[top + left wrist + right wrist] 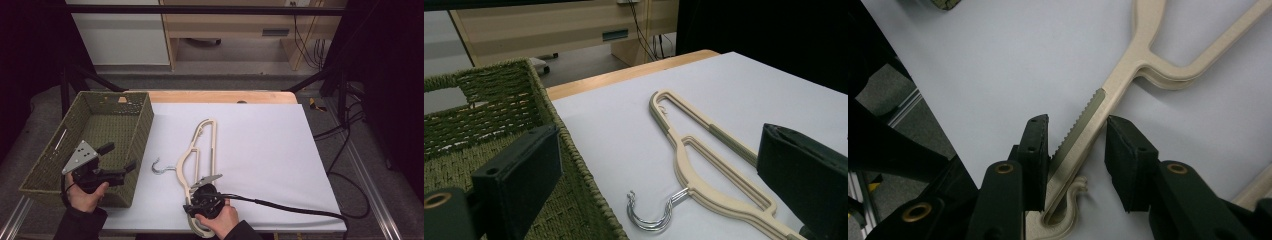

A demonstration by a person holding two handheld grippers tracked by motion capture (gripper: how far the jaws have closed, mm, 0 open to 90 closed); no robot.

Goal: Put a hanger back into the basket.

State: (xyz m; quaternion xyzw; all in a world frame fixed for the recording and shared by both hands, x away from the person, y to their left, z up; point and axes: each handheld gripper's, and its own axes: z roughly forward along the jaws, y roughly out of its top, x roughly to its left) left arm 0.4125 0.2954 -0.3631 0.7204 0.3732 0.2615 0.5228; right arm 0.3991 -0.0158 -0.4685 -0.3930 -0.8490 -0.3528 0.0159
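- White sheet (260, 150) over a wooden table, dark curtains at the sides, pale cabinets behind; a green woven basket (100, 125) sits at the sheet's left edge.
- The cream hanger (200, 150) lies flat on the sheet just right of the basket, metal hook (161, 168) pointing towards it. It looks like two hangers stacked; the edges are too blurred to be sure.
- My right gripper (1075, 150) straddles the near shoulder arm at its grey ribbed strip (1080, 122). One pad looks to be touching the arm and the other stands off with a gap, so nothing is clamped yet.
- My left gripper (112, 162) hovers by the basket's near right corner, jaws spread wide and holding nothing.
- Risk: the arm sits off-centre between my right pads, so closing could push it sideways and spin the flat hanger on the smooth sheet instead of pinching it.
- Risk: if it is a stack, the pads may catch only the top one, or the lower one may slide out on the lift.
- Risk: the grip is far out on one shoulder, so the long end and hook would droop and swing when raised.
- Risk: on the way left, the dangling hook could snag the basket's woven wall.
- Risk: my left gripper stands close to that path, so a clash is possible.
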